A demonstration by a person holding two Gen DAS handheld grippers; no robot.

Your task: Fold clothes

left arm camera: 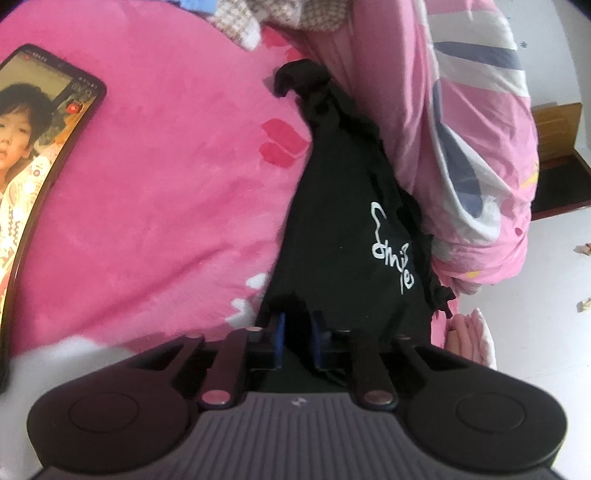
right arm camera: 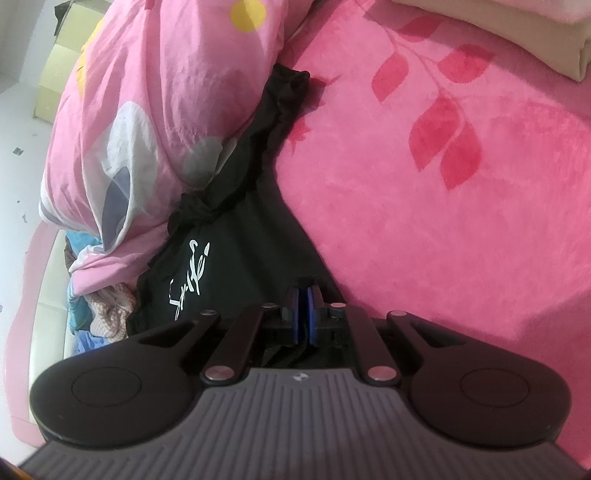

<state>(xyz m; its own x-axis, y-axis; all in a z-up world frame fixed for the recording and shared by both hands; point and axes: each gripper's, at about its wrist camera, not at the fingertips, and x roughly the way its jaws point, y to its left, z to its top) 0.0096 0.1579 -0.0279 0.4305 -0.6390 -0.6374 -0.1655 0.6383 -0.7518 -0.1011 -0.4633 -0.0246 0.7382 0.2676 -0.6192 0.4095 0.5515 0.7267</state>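
A black garment (left arm camera: 343, 184) with a white script print lies stretched along the pink fleece blanket (left arm camera: 166, 166), its ruffled far edge against a pink patterned quilt (left arm camera: 461, 110). My left gripper (left arm camera: 298, 328) is at the near end, with black cloth bunched between its blue pads. In the right wrist view the same garment (right arm camera: 240, 254) runs away from my right gripper (right arm camera: 305, 314). That gripper's blue pads are pressed nearly together on the garment's edge. The quilt (right arm camera: 140, 110) covers part of the garment's left side.
A phone (left arm camera: 33, 147) with a lit screen lies on the blanket at the left. Checked cloth (left arm camera: 236, 22) sits at the far end. Folded beige fabric (right arm camera: 517, 33) rests at the top right. A heap of clothes (right arm camera: 99, 306) lies by the bed edge, with white floor (left arm camera: 535, 332) beyond.
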